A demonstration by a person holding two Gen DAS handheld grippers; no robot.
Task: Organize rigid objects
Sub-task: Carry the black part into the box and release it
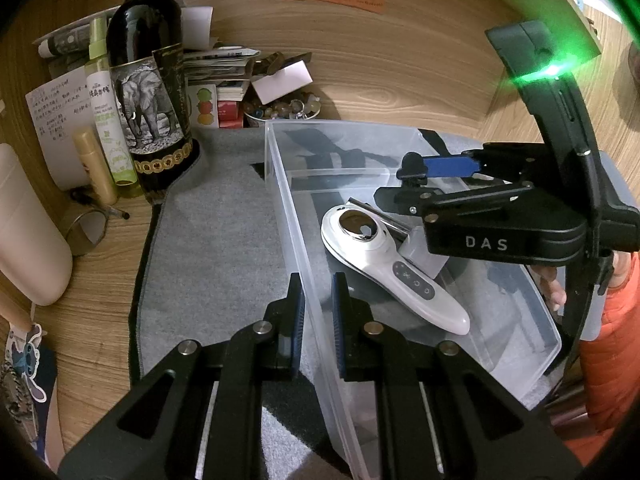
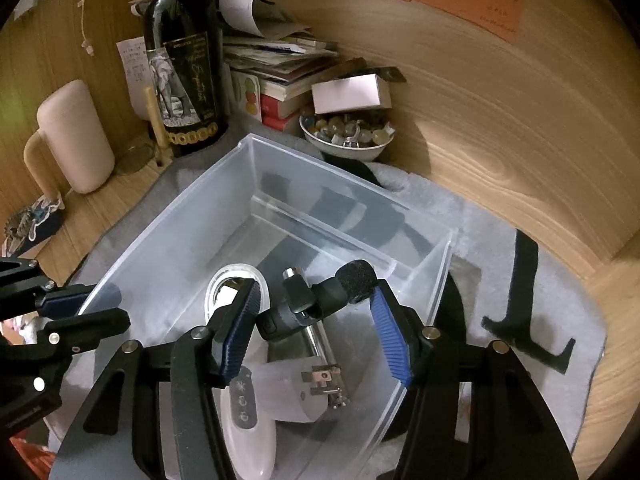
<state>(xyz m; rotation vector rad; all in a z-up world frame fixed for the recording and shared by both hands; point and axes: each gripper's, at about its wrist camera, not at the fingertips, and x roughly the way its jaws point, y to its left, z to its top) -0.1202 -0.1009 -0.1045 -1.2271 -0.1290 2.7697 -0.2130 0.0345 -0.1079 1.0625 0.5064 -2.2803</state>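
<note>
Left tongs clamped the clear plastic bin wall, right tongs hung released over the small microphone inside the bin beside the white handheld device; mic looked light, rigid, best gripped mid-body, not foam tip.

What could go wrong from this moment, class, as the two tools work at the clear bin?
1. The left tool pinches one thin wall of the clear bin; a pull might tip it and slide the white handheld device about.
2. The right tool hangs open over a small microphone; its fingers could knock the device beneath.
3. The wine bottle stands close by; a shoved bin might hit it.
</note>
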